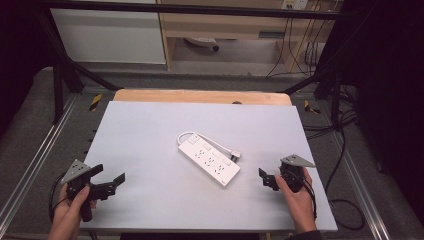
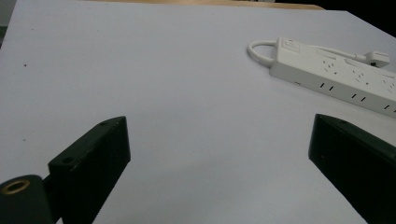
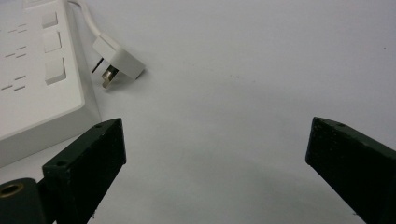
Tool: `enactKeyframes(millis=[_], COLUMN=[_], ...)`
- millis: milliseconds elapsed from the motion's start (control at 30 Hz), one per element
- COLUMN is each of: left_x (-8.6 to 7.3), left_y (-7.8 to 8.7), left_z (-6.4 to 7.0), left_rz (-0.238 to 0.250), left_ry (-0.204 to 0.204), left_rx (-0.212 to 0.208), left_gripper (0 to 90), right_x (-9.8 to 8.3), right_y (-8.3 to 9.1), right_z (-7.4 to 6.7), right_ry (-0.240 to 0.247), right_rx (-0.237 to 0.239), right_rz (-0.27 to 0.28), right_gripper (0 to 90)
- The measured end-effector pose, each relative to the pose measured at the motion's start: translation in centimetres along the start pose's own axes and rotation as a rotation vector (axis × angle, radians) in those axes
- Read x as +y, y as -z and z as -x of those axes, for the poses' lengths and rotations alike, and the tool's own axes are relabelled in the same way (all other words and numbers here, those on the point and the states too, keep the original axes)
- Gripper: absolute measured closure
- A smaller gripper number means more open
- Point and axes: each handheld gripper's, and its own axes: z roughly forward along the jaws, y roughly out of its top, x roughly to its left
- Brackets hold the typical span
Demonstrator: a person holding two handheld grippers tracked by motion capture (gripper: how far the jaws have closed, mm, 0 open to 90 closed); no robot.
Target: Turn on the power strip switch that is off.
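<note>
— While both hands hang back, where does the power strip (image 1: 209, 158) sit?

— Near the middle of the white board (image 1: 150, 130), lying flat and slantwise. Its cord (image 1: 186, 135) loops off the far end and runs back along the strip's right side; the plug (image 1: 235, 154) lies on the board just beside the strip, prongs bare, not in any socket.

— Grippers?

— Left gripper (image 1: 107, 181): well apart from the strip, off its near-left, jaws spread wide, nothing between them. Right gripper (image 1: 267, 179): near the strip's near-right end, jaws equally spread, empty. In the right gripper view the plug (image 3: 117, 59) lies ahead, the strip's edge (image 3: 37, 79) close by.

— Which step, would you say?

— My reading: the approach, nothing yet touched. The right gripper looks better placed for the plug.

— Next move?

— Likely forward and slightly in, jaws straddling the plug body, not the prongs. The left would need to close in and steady the strip, which could slide on the smooth board.
</note>
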Motion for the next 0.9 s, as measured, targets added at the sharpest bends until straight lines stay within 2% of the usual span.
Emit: enactKeyframes(millis=[267,467,633,900], left_x=[-0.10,-0.14,-0.18,-0.19], left_y=[0.15,0.10,0.08,0.09], left_z=[-0.21,0.01,-0.01,0.16], left_rz=[-0.012,-0.028,-0.033,-0.039], left_ry=[0.012,0.002,0.004,-0.004], left_rx=[0.002,-0.006,-0.009,-0.015], left_gripper=[5.3,5.4,5.4,5.4], right_x=[0.28,0.44,0.72,0.81], right_y=[-0.02,0.36,0.57,0.55], right_z=[-0.55,-0.35,-0.34,-0.78], right_ry=[0.018,0.016,0.005,0.026], right_rx=[0.019,0.022,0.041,0.048], right_rz=[0.003,-0.011,0.006,0.010], right_gripper=[4.3,4.8,4.7,4.3])
